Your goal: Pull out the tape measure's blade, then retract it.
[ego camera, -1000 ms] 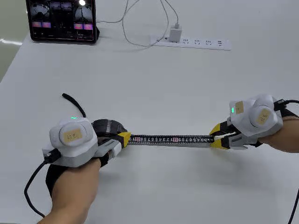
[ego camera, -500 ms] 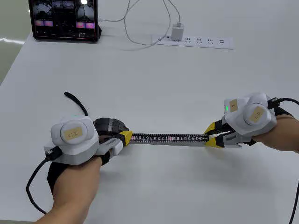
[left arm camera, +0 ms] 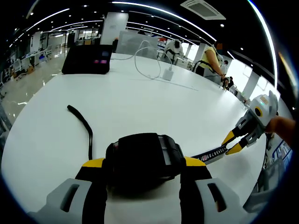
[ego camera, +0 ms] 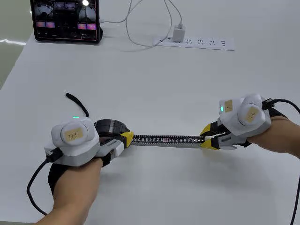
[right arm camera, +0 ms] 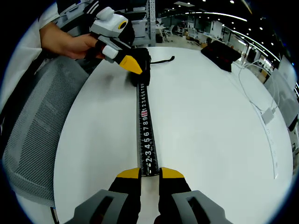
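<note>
A black tape measure case (ego camera: 110, 128) (left arm camera: 144, 156) rests on the white table, with my left gripper (ego camera: 125, 138) (left arm camera: 145, 164) shut on it. Its numbered blade (ego camera: 166, 139) (right arm camera: 145, 133) runs out flat to the right across the table. My right gripper (ego camera: 207, 137) (right arm camera: 150, 174) is shut on the blade's free end. The case's black wrist strap (ego camera: 76, 103) (left arm camera: 83, 125) trails off behind it. In the right gripper view the case (right arm camera: 141, 59) lies at the far end of the blade.
A dark tablet (ego camera: 66, 19) stands at the table's back left. A white power strip (ego camera: 197, 43) with a plugged charger (ego camera: 177, 33) and white cables lies at the back. A grey mesh chair (right arm camera: 35, 121) sits beside the table edge.
My right gripper has moved left toward the case with the blade end in it, so the drawn-out length is shorter. The left gripper and case stay put.
</note>
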Motion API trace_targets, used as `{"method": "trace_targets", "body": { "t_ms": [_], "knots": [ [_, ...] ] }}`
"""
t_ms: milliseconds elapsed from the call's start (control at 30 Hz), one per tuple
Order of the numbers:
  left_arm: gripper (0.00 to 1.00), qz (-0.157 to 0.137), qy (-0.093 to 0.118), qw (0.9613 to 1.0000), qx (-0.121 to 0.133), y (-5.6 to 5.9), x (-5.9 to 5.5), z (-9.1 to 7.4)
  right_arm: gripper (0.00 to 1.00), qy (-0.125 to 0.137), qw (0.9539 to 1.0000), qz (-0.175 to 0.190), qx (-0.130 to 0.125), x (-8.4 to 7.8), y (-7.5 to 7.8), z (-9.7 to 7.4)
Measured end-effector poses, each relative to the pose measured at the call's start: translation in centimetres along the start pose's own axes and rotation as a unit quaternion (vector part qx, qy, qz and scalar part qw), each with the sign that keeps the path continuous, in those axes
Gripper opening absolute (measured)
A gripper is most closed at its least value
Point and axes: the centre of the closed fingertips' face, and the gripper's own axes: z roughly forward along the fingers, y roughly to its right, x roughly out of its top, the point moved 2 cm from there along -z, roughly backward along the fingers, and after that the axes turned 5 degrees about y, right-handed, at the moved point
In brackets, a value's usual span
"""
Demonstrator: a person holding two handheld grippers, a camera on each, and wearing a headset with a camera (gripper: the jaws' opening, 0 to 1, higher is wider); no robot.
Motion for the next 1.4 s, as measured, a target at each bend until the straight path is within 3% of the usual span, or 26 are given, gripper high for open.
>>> {"method": "trace_targets", "body": {
  "t_ms": [1400],
  "knots": [
    [0.58,-0.009,0.001,0.9999,-0.008,-0.2,-0.1,0.1,0.1,0.026,0.9996,0.008,0.011,3.1,-0.2,2.8]
  ]
}}
